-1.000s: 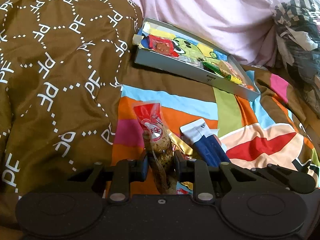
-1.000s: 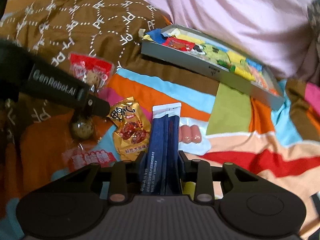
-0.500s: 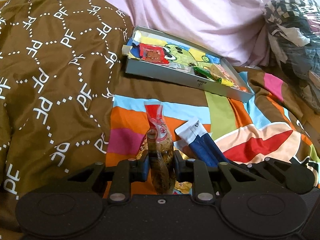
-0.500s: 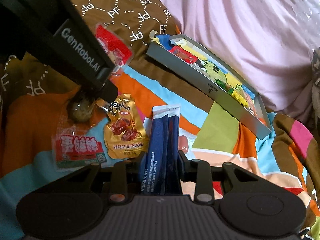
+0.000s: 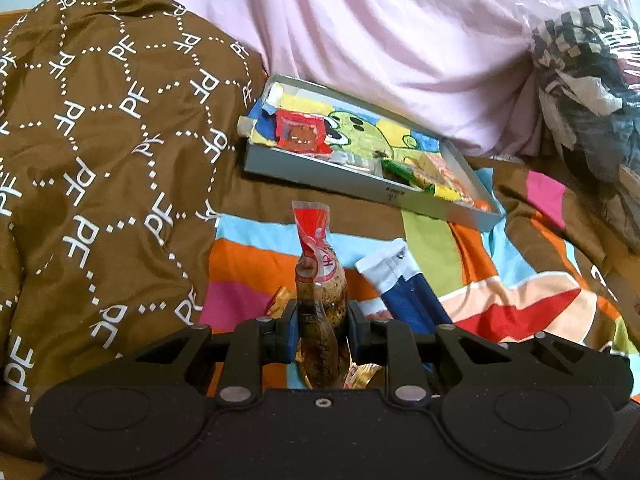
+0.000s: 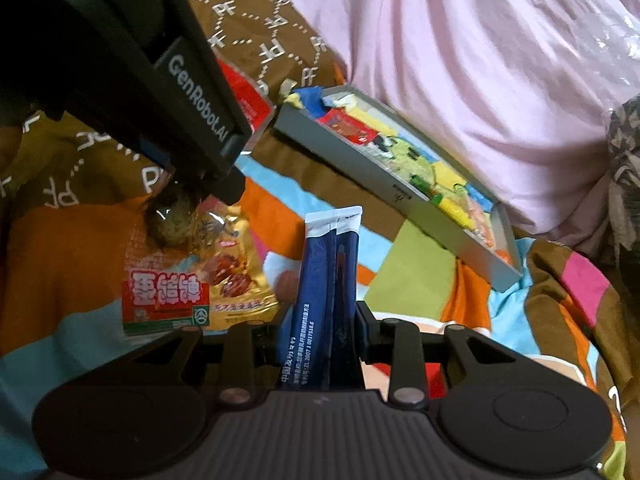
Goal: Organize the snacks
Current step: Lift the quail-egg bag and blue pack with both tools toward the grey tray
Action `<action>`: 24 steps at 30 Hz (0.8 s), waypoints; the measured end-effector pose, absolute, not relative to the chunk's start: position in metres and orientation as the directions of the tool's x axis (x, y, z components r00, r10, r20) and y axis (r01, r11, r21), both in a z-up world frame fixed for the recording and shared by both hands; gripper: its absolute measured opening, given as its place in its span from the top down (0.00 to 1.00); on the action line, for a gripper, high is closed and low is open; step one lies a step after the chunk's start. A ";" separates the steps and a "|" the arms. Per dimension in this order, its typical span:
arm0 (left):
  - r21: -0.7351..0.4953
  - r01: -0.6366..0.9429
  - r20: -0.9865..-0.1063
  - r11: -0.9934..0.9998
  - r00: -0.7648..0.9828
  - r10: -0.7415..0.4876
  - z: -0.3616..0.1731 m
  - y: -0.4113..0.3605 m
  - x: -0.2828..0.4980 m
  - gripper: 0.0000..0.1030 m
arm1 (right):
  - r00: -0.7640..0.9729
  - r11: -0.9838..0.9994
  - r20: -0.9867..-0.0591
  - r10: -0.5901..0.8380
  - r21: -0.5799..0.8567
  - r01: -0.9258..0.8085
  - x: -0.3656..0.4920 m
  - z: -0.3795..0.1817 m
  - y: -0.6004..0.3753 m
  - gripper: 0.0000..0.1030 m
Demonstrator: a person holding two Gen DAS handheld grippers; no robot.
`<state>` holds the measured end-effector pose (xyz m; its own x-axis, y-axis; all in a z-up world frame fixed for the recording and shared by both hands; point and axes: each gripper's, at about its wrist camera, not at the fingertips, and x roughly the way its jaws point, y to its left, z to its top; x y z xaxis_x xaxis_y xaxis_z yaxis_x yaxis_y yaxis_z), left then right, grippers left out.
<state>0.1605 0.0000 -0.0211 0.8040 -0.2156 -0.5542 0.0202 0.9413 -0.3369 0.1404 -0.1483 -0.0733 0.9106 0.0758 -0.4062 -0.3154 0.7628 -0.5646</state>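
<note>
Your left gripper (image 5: 322, 322) has its jaws clenched on a clear egg packet (image 5: 320, 280), held above the bed. Your right gripper (image 6: 320, 334) grasps two blue sachets (image 6: 326, 280). The grey box (image 5: 360, 184) near the pink sheet already holds several snacks. A gold packet (image 6: 236, 276) lies on the striped blanket (image 5: 500, 300), not yet boxed.

left cam: behind my left jaws, tilted down, close over bedspread (image 5: 260, 252), tray (image 5: 328, 172) at 12 | right cam: same, tray (image 6: 380, 184) at 1 | shared: tray, bedspread (image 6: 412, 276)
</note>
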 end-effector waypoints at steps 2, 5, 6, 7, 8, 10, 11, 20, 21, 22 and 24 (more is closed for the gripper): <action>-0.336 0.014 -0.548 0.942 0.810 -0.208 -0.016 -0.004 0.164 0.76 | 0.914 0.773 -0.398 0.077 -0.555 -0.307 0.140 -0.067 -0.154 0.66; -0.339 0.011 -0.534 0.941 0.821 -0.201 -0.005 -0.009 0.170 0.76 | 0.916 0.782 -0.389 0.096 -0.540 -0.311 0.141 -0.055 -0.163 0.66; -0.338 0.010 -0.528 0.941 0.826 -0.199 -0.001 -0.012 0.173 0.76 | 0.918 0.779 -0.382 0.105 -0.543 -0.314 0.142 -0.051 -0.166 0.66; -0.337 0.010 -0.523 0.942 0.830 -0.196 0.003 -0.015 0.176 0.76 | 0.921 0.777 -0.374 0.112 -0.544 -0.316 0.145 -0.046 -0.168 0.66; -0.335 0.009 -0.517 0.942 0.834 -0.192 0.006 -0.017 0.179 0.76 | 0.924 0.778 -0.364 0.118 -0.544 -0.314 0.148 -0.041 -0.171 0.66; -0.340 0.003 -0.506 0.941 0.843 -0.185 0.015 -0.021 0.188 0.76 | 0.931 0.780 -0.341 0.128 -0.546 -0.307 0.156 -0.033 -0.175 0.66; -0.344 0.000 -0.499 0.939 0.847 -0.183 0.020 -0.022 0.192 0.76 | 0.937 0.779 -0.324 0.133 -0.550 -0.301 0.161 -0.028 -0.177 0.66; -0.400 -0.027 -0.455 0.916 0.874 -0.173 0.061 -0.027 0.249 0.76 | 0.959 0.898 -0.230 0.167 -0.365 -0.244 0.230 0.010 -0.209 0.66; -0.393 -0.024 -0.450 0.919 0.877 -0.170 0.064 -0.029 0.257 0.76 | 0.962 0.906 -0.213 0.171 -0.350 -0.238 0.236 0.014 -0.212 0.66; -0.380 -0.020 -0.445 0.925 0.881 -0.163 0.068 -0.031 0.266 0.76 | 0.965 0.911 -0.197 0.174 -0.340 -0.233 0.242 0.017 -0.215 0.66; -0.368 -0.011 -0.432 0.930 0.888 -0.161 0.076 -0.036 0.285 0.76 | 0.969 0.929 -0.169 0.180 -0.294 -0.224 0.258 0.026 -0.222 0.66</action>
<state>0.2848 -0.0360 0.0755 0.8875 -0.1607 -0.4318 -0.0108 0.9297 -0.3682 0.2579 -0.2222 0.0255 0.9690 0.1804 -0.1689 -0.2242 0.9293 -0.2935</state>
